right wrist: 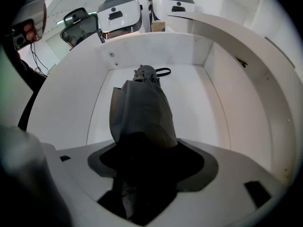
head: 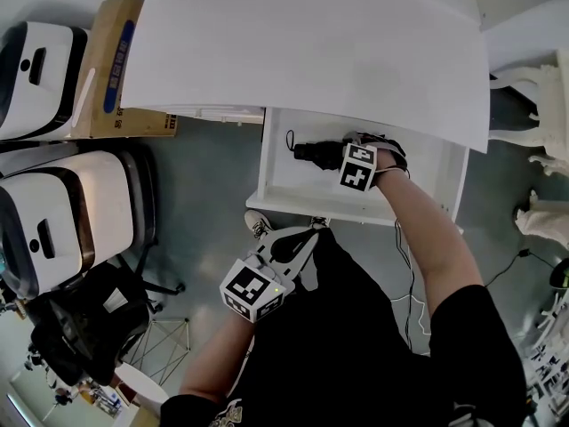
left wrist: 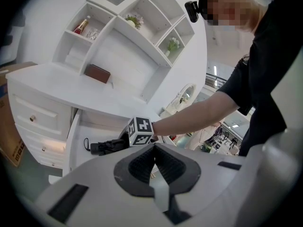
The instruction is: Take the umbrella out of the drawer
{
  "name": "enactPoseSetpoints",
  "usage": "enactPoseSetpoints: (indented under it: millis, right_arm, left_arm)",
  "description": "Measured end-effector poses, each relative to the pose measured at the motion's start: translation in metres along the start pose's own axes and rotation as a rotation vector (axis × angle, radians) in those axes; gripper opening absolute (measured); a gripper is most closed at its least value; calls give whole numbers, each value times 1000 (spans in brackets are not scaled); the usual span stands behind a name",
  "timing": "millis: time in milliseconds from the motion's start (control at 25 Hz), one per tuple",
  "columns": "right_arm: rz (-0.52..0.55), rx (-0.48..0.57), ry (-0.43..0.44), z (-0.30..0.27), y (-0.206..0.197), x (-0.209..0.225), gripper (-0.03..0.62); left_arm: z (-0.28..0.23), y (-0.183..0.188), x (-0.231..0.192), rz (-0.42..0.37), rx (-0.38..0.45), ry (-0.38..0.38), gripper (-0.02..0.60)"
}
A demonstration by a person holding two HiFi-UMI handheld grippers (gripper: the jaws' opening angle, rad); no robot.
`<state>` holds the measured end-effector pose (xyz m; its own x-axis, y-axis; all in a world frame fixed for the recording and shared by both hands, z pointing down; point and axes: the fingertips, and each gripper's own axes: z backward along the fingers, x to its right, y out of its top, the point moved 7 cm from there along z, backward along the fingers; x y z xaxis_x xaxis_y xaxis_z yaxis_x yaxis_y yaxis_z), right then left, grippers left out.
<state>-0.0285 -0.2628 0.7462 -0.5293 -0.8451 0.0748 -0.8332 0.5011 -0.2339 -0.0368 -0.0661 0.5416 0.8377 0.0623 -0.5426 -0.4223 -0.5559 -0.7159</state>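
A black folded umbrella (head: 316,153) lies in the open white drawer (head: 311,205) under the desk top, its wrist loop pointing left. My right gripper (head: 342,158) reaches into the drawer and is shut on the umbrella. In the right gripper view the umbrella (right wrist: 142,110) runs from between the jaws toward the drawer's far wall (right wrist: 156,51). My left gripper (head: 298,241) hangs outside the drawer, below its front edge, shut with nothing in it. In the left gripper view the left gripper (left wrist: 154,151) faces the drawer (left wrist: 73,135), where the umbrella (left wrist: 106,146) shows beside the right gripper's marker cube (left wrist: 140,130).
The white desk top (head: 302,52) overhangs the back of the drawer. A cardboard box (head: 116,65) and two white-shelled chairs (head: 67,212) stand to the left, with a black bag (head: 84,323) on the floor. Cables (head: 407,269) trail on the right. Shelves hold a brown box (left wrist: 97,73).
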Motion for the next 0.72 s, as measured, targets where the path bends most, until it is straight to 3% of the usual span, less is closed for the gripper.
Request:
enactPoseSetpoints:
  millis: [400,720]
  right_arm:
    - [19,46,-58,11,-3,-9,287]
    - [-165,215,-80,50,7,-16,283]
  left_arm:
    - [14,2,6,-23,12,24,5]
    - [29,8,14,-40,36,46,5]
